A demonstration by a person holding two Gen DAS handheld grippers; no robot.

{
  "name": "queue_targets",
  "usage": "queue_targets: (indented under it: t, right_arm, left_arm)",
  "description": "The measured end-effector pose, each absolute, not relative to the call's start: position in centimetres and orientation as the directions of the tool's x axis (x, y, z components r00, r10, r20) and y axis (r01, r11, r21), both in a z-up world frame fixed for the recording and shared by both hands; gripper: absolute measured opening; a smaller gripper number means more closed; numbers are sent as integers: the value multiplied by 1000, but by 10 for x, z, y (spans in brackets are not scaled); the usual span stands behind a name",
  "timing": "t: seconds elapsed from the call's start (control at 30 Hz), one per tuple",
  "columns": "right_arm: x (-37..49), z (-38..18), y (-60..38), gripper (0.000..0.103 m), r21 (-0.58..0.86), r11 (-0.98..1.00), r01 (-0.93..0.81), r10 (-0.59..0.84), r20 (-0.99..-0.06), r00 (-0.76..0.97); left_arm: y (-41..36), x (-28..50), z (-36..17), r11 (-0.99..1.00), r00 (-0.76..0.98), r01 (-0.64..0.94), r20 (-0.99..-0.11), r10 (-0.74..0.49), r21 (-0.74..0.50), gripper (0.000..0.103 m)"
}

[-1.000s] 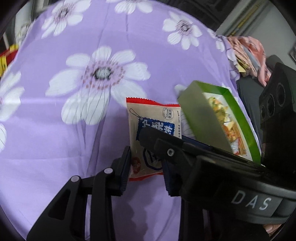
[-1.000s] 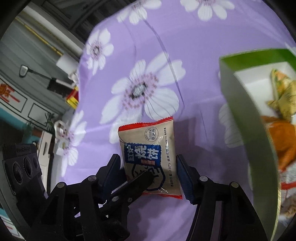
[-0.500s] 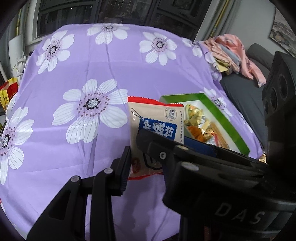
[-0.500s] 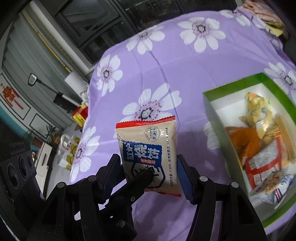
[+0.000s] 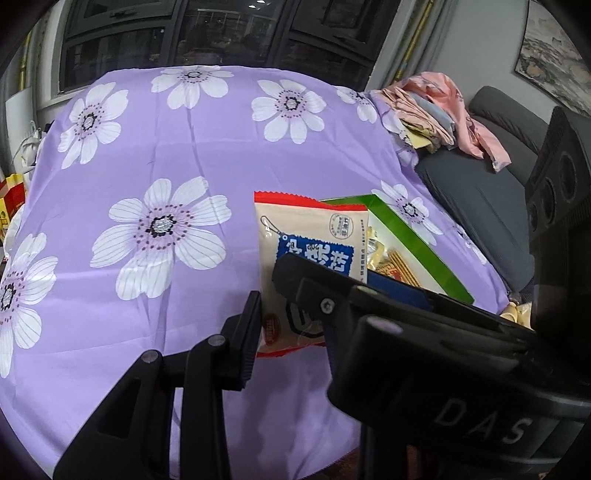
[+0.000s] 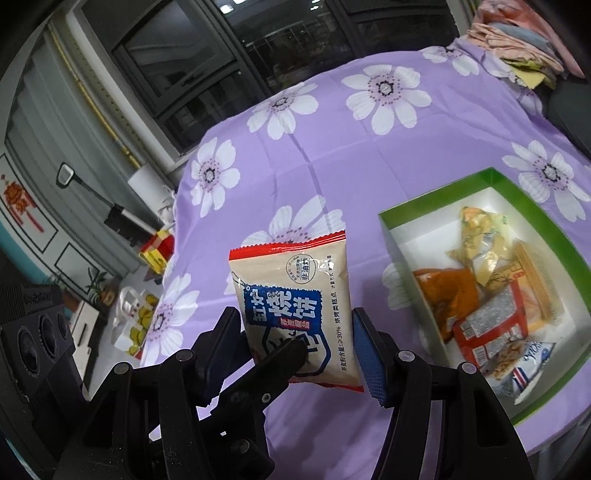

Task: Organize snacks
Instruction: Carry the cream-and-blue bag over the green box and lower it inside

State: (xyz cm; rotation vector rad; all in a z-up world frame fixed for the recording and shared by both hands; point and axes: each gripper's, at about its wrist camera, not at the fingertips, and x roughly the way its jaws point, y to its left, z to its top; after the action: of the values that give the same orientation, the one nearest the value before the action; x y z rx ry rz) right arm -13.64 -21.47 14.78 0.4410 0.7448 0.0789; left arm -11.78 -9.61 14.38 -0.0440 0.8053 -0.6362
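Observation:
A beige snack packet (image 6: 295, 310) with red ends and a blue label hangs in the air above the purple flowered tablecloth (image 6: 332, 155). Both grippers grip it by its two side edges. My right gripper (image 6: 299, 347) is shut on it, with the left gripper's finger crossing in front. In the left wrist view the packet (image 5: 310, 266) sits between my left gripper's (image 5: 291, 317) pads. A green-rimmed white box (image 6: 439, 188) with several snack packs lies to the right; its green rim also shows in the left wrist view (image 5: 413, 236).
A pile of folded clothes (image 5: 436, 107) lies at the table's far right corner beside a dark grey sofa (image 5: 480, 192). Dark windows (image 5: 221, 33) are behind the table. Boxes and bags (image 6: 147, 295) sit on the floor to the left.
Both grippers have lifted the packet off the tablecloth and raised it well above the table. The box now shows fully from above.

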Motion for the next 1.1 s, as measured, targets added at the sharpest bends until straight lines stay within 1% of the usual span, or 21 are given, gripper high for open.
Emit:
queue_targets:
  t: [0.3, 0.67, 0.83, 1.1]
  right_arm:
    - [-154, 159, -233, 64, 408, 906, 114, 177, -609, 773]
    - [-176, 174, -273, 64, 425, 883, 201, 87, -568, 819]
    - [-182, 172, -291, 64, 434, 868, 242, 54, -567, 822]
    - [-182, 155, -318, 64, 445, 841, 307, 23, -598, 801]
  left_arm:
    - [-117, -126, 153, 781, 509, 561, -630, -587, -275, 30]
    - [-165, -135, 168, 715, 464, 653, -612, -640, -252, 30]
    - [-185, -135, 165, 689, 431, 678, -621, -655, -257, 30]
    - [-211, -130, 150, 656, 377, 709, -648, -662, -258, 30]
